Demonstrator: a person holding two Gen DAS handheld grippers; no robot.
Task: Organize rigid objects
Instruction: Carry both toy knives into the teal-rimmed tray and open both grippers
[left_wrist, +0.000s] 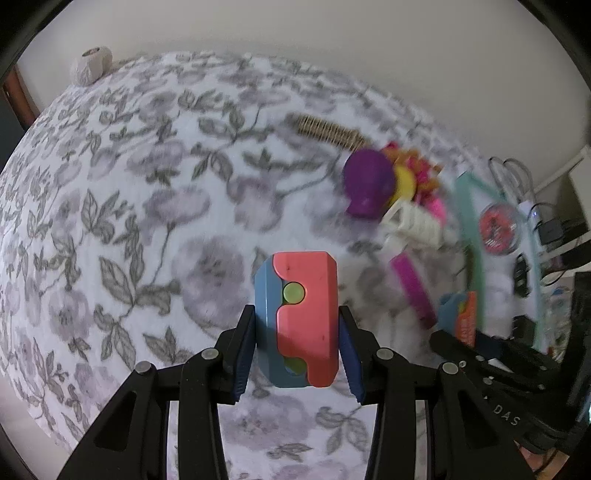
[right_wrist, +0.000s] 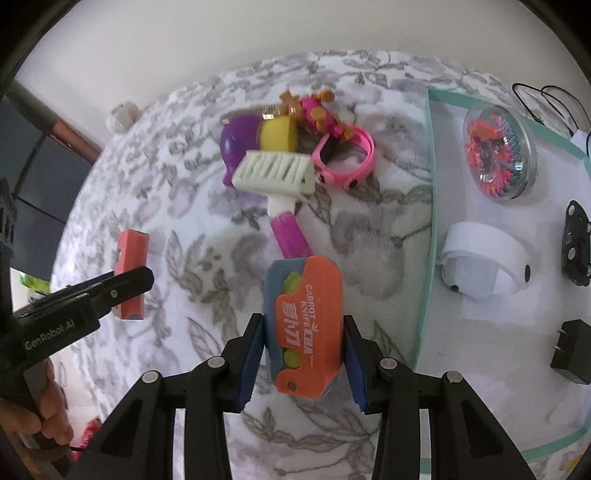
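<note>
While both grippers (left_wrist: 297, 354) (right_wrist: 303, 356) clamp stiff, light carrot-knife toys (left_wrist: 301, 317) (right_wrist: 304, 325) across their flat sides, I judge the grip secure.

Grey-floral bedspread (left_wrist: 147, 221); red-blue toy (left_wrist: 301, 317); purple toy (left_wrist: 367, 184).

Matt plastic toy (left_wrist: 299, 317) — woven cloth (left_wrist: 147, 206)

R gripper (right_wrist: 303, 363) clamps orange carrot knife toy (right_wrist: 308, 325) at 6 o'clock over floral bedspread (right_wrist: 192, 206). Toy pile w/ white brush (right_wrist: 275, 171), pink watch (right_wrist: 347, 158) at 12. L gripper (right_wrist: 125, 286) at 9 grips matching toy (right_wrist: 131, 254). White mat (right_wrist: 480, 332) at 3.
</note>
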